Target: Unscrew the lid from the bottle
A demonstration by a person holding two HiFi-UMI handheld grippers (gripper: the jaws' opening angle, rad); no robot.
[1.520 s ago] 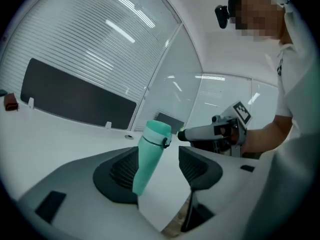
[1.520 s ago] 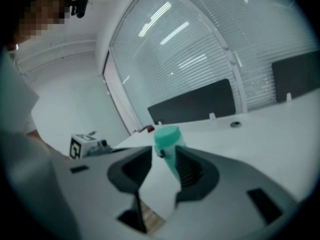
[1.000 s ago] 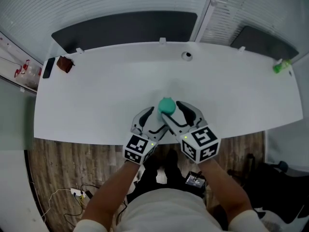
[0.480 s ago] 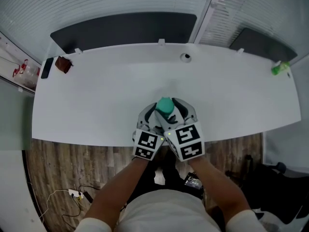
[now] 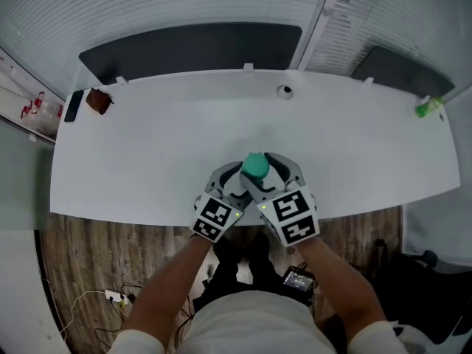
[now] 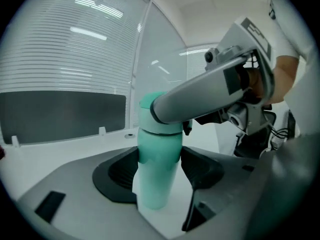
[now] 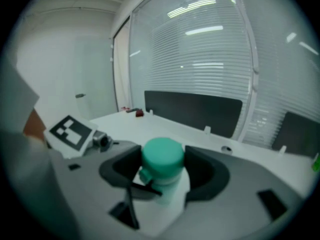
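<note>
One green bottle (image 6: 156,184) with one lid (image 7: 162,156) stood near the middle of the desk's (image 5: 147,146) front edge, between two grippers. The left gripper (image 6: 159,166) had just closed its jaws and clenched the bottle body. The right gripper (image 7: 162,168) had just widened its jaws, which sat loose around the lid.

My left gripper (image 6: 159,170) sits low and nearly level; its jaws have just been closing, and both pads (image 6: 200,168) now press the bottle (image 6: 156,184). My right gripper (image 7: 162,173) comes in above, tilted down and crossing over the left; its jaws have just been opening and stand either side of the lid (image 7: 162,156) with hardly a gap. My forearms (image 5: 166,293) reach forward, cubes (image 5: 215,217) side by side
</note>
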